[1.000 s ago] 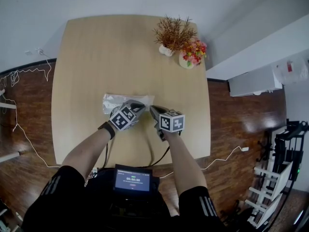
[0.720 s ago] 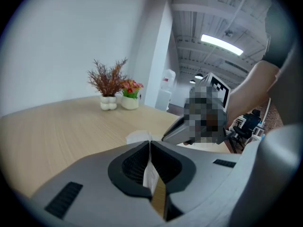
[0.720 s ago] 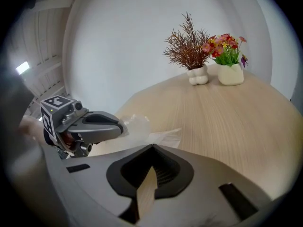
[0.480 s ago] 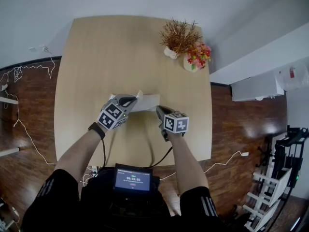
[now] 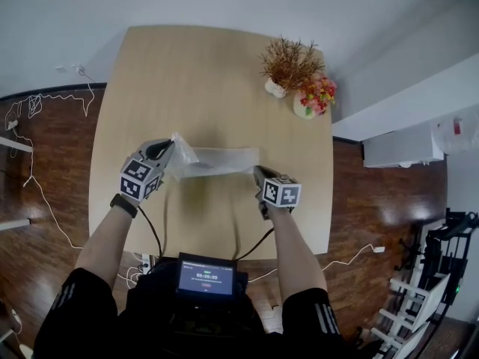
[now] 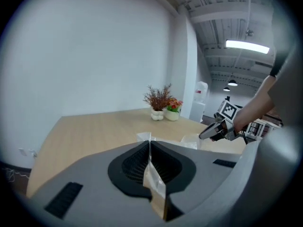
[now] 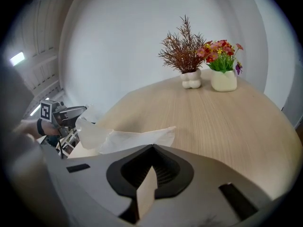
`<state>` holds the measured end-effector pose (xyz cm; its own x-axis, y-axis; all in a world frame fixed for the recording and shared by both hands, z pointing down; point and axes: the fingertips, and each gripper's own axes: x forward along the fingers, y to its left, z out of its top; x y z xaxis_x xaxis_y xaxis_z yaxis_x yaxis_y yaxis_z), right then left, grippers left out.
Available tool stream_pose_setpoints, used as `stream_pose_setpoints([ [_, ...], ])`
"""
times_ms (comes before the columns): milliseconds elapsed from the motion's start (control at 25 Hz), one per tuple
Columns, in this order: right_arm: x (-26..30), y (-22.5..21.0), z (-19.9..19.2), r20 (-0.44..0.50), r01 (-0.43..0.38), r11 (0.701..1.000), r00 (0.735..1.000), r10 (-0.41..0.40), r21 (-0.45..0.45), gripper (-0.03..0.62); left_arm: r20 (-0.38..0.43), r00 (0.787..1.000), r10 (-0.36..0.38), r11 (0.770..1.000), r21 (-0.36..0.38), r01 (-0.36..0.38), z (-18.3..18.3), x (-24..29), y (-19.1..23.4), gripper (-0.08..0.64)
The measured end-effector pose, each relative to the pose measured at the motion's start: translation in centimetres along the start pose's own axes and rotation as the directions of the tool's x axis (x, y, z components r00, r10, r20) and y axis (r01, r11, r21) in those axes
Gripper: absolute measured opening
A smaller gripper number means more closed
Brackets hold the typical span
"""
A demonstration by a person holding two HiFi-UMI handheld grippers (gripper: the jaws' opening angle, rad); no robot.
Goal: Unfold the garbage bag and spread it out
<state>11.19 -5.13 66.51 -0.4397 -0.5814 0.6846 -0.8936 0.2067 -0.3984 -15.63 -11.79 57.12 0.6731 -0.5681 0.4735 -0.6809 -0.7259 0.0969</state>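
Note:
The translucent white garbage bag (image 5: 217, 160) is stretched as a long band just above the wooden table (image 5: 202, 73), held at both ends. My left gripper (image 5: 166, 149) is shut on the bag's left end, where the film bunches up. My right gripper (image 5: 257, 172) is shut on the right end. In the left gripper view a strip of film (image 6: 152, 176) is pinched between the closed jaws, and the right gripper (image 6: 213, 130) shows across the table. The right gripper view shows the bag (image 7: 128, 138) running from its jaws toward the left gripper (image 7: 71, 113).
A dried brown plant in a white vase (image 5: 288, 62) and a pot of red and pink flowers (image 5: 316, 96) stand at the table's far right corner. A small screen (image 5: 205, 277) sits at the person's waist. Cables (image 5: 45, 103) trail over the wooden floor on the left.
My left gripper has swung out to the left and risen, drawing the bag's end with it, so the folded bag has lengthened into a wide band. The right gripper has hardly moved.

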Motion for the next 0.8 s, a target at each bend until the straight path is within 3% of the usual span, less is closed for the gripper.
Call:
stream_pose_setpoints([
  [200,0.0,-1.1,-0.5,-0.014,0.029,1.000,0.999,-0.029,0.002,0.006,-0.015,0.992,0.127,0.988,-0.083,-0.128,-2.5,-3.7,4.7,0.000],
  [480,-0.2,-2.4,-1.5,-0.028,0.070,0.997,0.997,-0.069,0.017,0.006,-0.067,0.960,0.273,0.941,-0.186,-0.281,-7.2,-7.8,8.9,0.001],
  [640,-0.3,-2.7,-1.9,-0.032,0.082,0.996,0.996,-0.081,0.027,0.006,-0.113,0.942,0.317,0.918,-0.213,-0.335,-9.4,-9.2,10.6,0.002],
  [800,-0.1,-2.9,-2.4,-0.039,0.085,0.996,0.996,-0.084,0.031,0.006,-0.192,0.931,0.310,0.915,-0.204,-0.347,-11.5,-9.6,11.3,0.003],
])
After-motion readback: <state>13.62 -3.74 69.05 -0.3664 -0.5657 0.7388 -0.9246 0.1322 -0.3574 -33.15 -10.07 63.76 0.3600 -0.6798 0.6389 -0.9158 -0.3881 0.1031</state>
